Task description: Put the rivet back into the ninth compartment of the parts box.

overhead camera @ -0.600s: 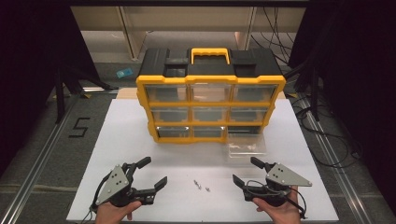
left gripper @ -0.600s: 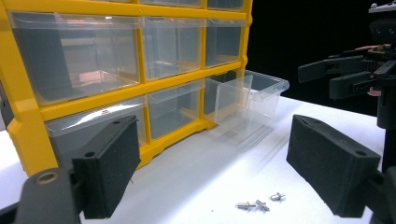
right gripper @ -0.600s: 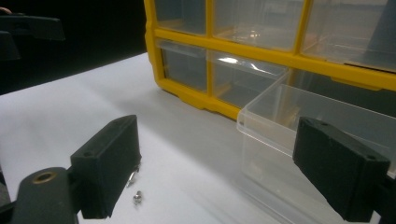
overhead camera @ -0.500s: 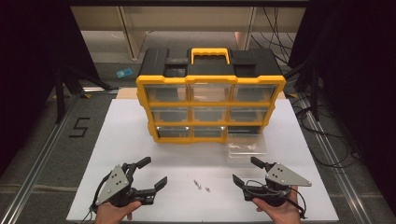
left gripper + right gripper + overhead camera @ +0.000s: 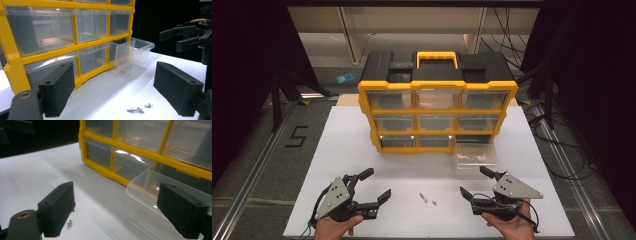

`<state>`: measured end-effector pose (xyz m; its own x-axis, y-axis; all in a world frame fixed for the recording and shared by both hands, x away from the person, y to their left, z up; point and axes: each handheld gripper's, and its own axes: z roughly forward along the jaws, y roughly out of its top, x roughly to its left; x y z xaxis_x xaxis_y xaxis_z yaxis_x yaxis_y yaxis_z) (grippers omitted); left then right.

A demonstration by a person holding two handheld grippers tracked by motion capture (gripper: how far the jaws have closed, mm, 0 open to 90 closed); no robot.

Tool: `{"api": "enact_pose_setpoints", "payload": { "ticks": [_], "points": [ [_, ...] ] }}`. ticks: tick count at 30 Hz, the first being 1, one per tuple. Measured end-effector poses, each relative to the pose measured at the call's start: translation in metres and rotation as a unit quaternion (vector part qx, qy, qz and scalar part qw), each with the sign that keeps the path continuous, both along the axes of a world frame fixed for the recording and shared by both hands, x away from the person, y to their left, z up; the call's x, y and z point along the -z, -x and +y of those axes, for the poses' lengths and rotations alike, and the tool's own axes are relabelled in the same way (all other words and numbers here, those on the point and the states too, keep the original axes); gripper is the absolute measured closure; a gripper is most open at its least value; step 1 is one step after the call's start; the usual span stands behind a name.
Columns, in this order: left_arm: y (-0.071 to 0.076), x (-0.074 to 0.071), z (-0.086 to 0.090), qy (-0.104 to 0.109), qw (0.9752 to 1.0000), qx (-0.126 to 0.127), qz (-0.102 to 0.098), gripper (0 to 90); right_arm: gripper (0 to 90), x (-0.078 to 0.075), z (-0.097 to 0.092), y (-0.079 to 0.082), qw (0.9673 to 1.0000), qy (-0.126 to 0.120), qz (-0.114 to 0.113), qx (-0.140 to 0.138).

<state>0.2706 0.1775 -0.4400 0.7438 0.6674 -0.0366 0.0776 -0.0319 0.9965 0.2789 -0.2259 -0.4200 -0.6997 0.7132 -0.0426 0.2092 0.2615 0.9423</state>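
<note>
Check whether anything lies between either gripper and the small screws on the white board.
Nothing visible does. The screws lie loose on bare white board between the left gripper and the right gripper, both open. The pulled-out clear drawer sits farther back, by the yellow organizer.

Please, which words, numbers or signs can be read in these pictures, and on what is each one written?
"5": black figure on the grey floor, left of the white table.
The yellow and black drawer cabinet shows no readable label or brand.
The small blue object on the floor behind is too small to read.
</note>
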Motion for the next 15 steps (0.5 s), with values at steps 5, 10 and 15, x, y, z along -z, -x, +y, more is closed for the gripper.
{"api": "enact_pose_setpoints", "payload": {
  "ticks": [5, 10, 15],
  "points": [
    [0.000, 0.000, 0.000, 0.000, 1.0000, -0.001, 0.001, 16.8, 15.7, -0.006, 0.007, -0.002, 0.9991, 0.041, -0.001, -0.007],
    [0.000, 0.000, 0.000, 0.001, 1.0000, -0.002, 0.002, 16.8, 16.6, -0.009, 0.018, -0.013, 0.9889, 0.140, 0.044, -0.023],
    [0.000, 0.000, 0.000, 0.000, 1.0000, -0.002, 0.003, 16.8, 18.3, -0.014, 0.030, -0.019, 0.9825, 0.167, 0.066, -0.048]
  ]
}}
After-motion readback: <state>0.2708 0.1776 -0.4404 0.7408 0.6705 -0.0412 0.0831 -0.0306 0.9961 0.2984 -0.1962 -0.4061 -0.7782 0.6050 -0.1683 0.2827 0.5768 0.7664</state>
